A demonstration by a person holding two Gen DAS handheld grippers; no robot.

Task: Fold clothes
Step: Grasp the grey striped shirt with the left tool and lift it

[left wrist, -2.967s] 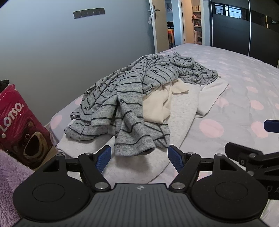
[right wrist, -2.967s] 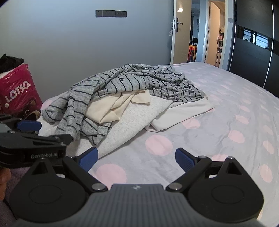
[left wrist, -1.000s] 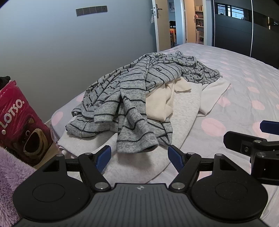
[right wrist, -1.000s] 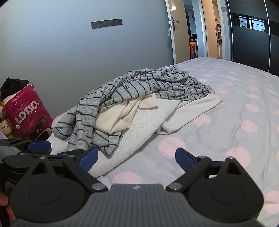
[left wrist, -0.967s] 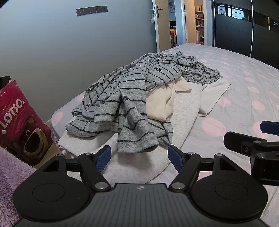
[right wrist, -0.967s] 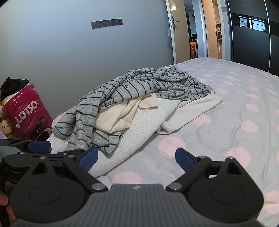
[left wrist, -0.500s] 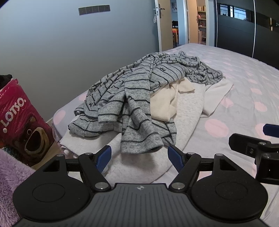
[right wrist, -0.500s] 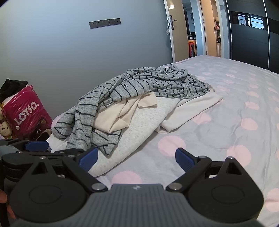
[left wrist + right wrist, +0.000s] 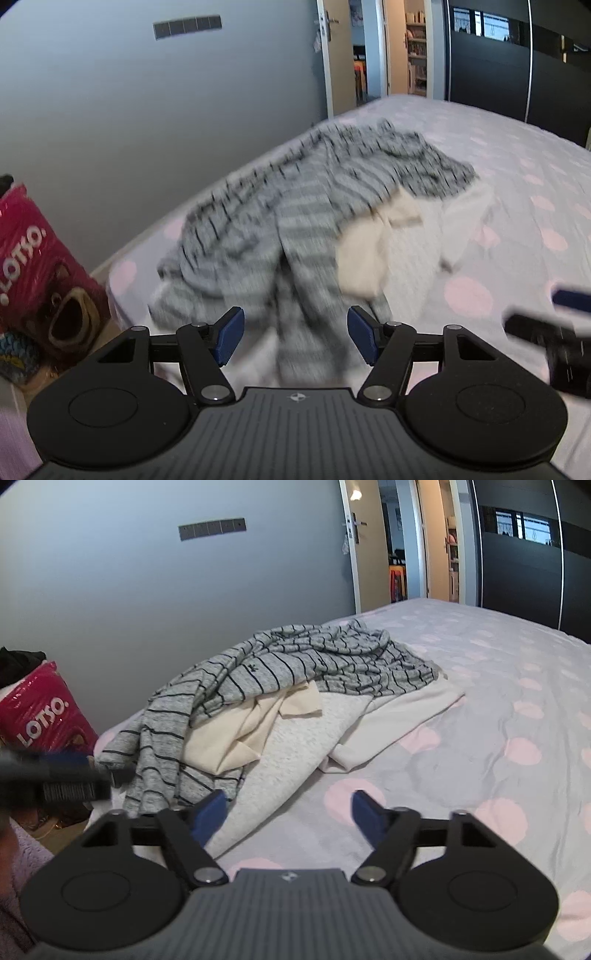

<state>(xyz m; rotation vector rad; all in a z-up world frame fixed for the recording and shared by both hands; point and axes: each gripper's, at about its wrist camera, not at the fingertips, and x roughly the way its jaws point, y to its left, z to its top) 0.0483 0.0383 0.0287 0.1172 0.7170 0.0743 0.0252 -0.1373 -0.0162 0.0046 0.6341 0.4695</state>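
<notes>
A crumpled grey sweater with dark stripes (image 9: 258,672) tops a pile of clothes on the bed, blurred as the striped sweater (image 9: 288,206) in the left wrist view. Under it lie a cream garment (image 9: 243,731), a speckled light grey one (image 9: 295,746) and a white one (image 9: 399,716). My left gripper (image 9: 295,332) hovers just short of the sweater's near hem, its jaws closing, the pads pressing on nothing. My right gripper (image 9: 288,808) is over the sheet beside the light grey garment, its jaws also closing with nothing between them.
The bed sheet (image 9: 517,686) is grey with pink dots and stretches away to the right. A pink Lotso bag (image 9: 40,716) stands on the floor at the left, against the grey wall. An open door (image 9: 406,554) and dark wardrobe fronts lie behind the bed.
The left gripper has moved up and towards the pile, so its view is now blurred. The jaws of both grippers stand narrower than before. The right gripper has hardly moved.
</notes>
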